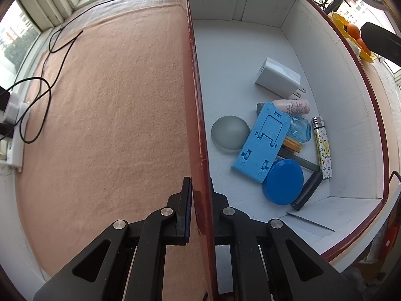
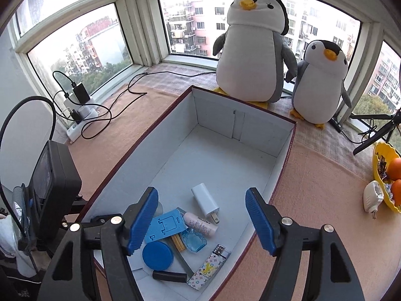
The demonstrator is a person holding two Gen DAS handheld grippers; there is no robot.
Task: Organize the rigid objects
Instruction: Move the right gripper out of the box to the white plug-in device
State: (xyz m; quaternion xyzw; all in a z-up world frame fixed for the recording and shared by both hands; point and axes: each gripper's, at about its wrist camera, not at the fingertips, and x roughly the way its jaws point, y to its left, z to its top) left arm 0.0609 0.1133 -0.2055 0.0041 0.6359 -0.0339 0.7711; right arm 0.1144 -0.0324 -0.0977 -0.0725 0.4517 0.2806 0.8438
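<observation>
Setting: a home, at a bay-window ledge high in an apartment block. Beyond the fingers, window panes (image 2: 82, 50) give onto neighbouring residential towers. Two plush penguins (image 2: 253, 47) stand on the ledge ahead of the fingers, on a peach blanket (image 1: 107, 105). A power strip (image 2: 80, 115) with chargers lies left of the fingers; a yellow fruit bowl (image 2: 383, 175) sits right.

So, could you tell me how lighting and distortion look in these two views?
Left wrist view: daylight is even, and the box wall bows under fisheye. Right wrist view: the windows are bright behind the large penguin, their frames curve, and the box interior stays readable.
</observation>
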